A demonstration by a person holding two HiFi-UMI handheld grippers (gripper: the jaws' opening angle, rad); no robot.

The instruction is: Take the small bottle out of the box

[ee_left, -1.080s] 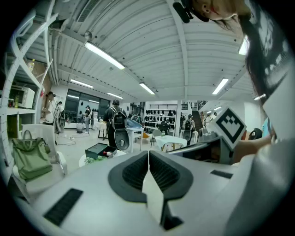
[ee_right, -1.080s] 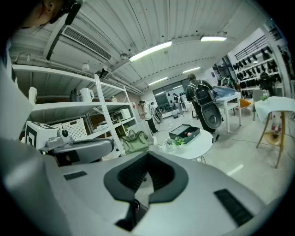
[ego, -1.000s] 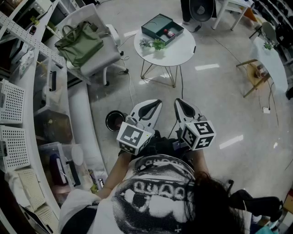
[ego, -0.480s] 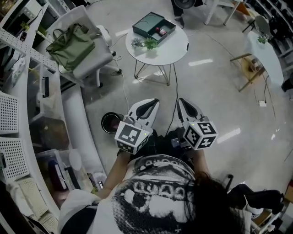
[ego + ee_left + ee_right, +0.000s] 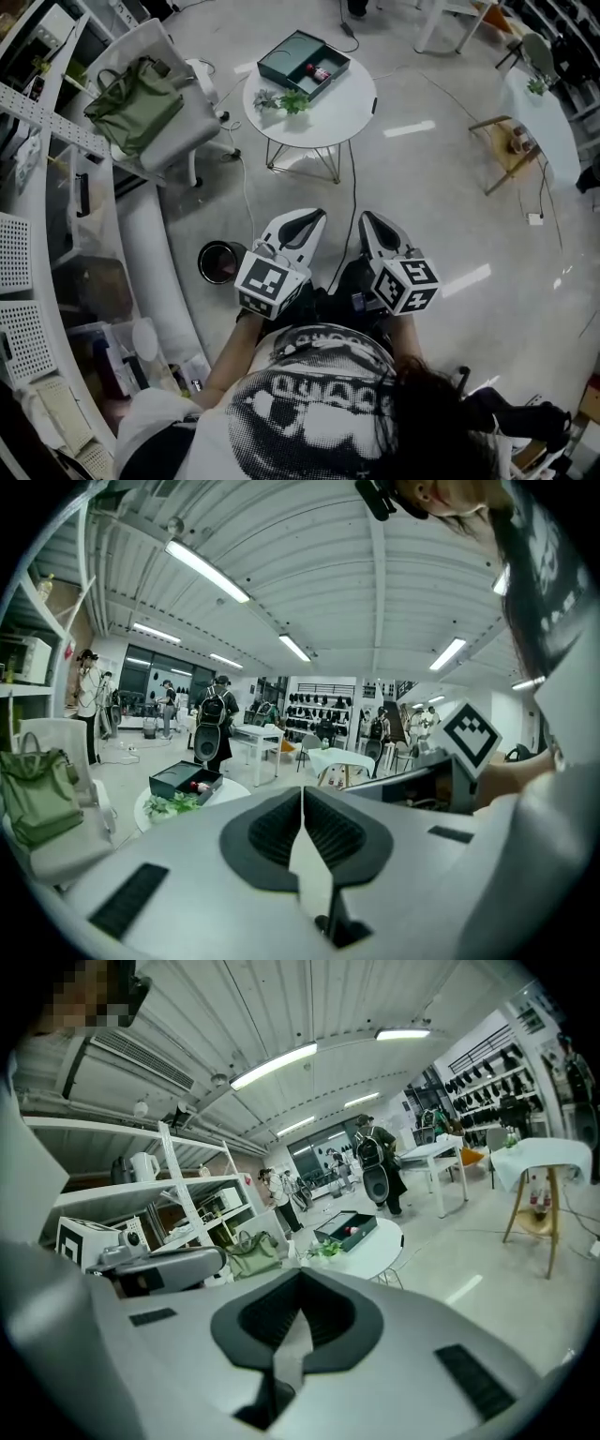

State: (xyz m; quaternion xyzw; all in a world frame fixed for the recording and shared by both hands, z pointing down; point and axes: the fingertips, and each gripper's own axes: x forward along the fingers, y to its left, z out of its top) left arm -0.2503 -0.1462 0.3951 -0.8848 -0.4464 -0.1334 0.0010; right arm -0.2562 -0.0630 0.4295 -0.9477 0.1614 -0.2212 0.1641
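Left gripper (image 5: 302, 223) and right gripper (image 5: 373, 225) both pressed together, empty; small bottle (image 5: 320, 73) in the box (image 5: 287, 58), upper centre, looks light, probably slick, so grip mid-body.

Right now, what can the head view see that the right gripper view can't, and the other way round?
Only the head view shows the black bucket on the floor and the person's printed shirt. Only the right gripper view shows the ceiling lights and a white kettle on a shelf. Both show the round white table, the green box with the small bottle inside, and the green bag.
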